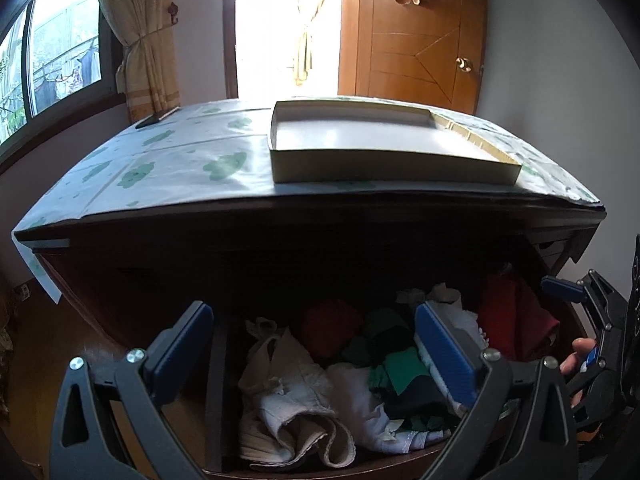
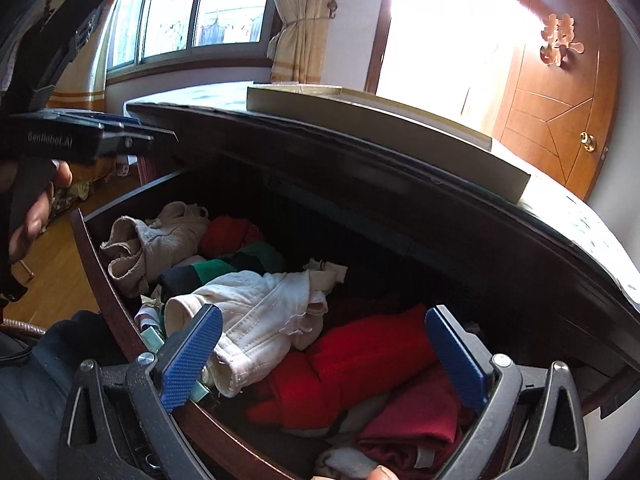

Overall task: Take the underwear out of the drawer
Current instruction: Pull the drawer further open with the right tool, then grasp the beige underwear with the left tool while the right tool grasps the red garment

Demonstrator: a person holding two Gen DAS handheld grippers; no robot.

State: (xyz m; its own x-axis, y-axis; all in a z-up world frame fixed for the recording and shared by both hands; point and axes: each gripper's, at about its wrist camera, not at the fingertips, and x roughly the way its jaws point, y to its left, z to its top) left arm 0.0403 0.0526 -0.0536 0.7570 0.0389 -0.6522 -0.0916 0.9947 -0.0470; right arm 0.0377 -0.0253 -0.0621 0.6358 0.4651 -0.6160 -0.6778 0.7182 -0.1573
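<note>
The left gripper (image 1: 314,352) hangs over the near edge of the open drawer (image 2: 120,300), its blue-padded tongs spread wide with nothing between them. The right gripper (image 2: 322,358) is likewise spread and empty, poised above the drawer's right part — in the left wrist view it shows at the far right edge (image 1: 588,320), with fingers (image 1: 578,354) of a hand on its handle.

The underwear lies jumbled inside the drawer: a cream piece (image 1: 288,400) at the left, a white padded piece (image 2: 260,312) in the middle, green and dark pieces (image 1: 400,364) between them, and red ones (image 2: 360,364) at the right, just under the right gripper.

Above the drawer, the dresser top carries a cloth with green prints (image 1: 180,160) and a shallow empty box (image 1: 380,140). Farther back stand a tied curtain (image 1: 148,40), a window (image 1: 60,52) and a wooden door (image 1: 412,40).
</note>
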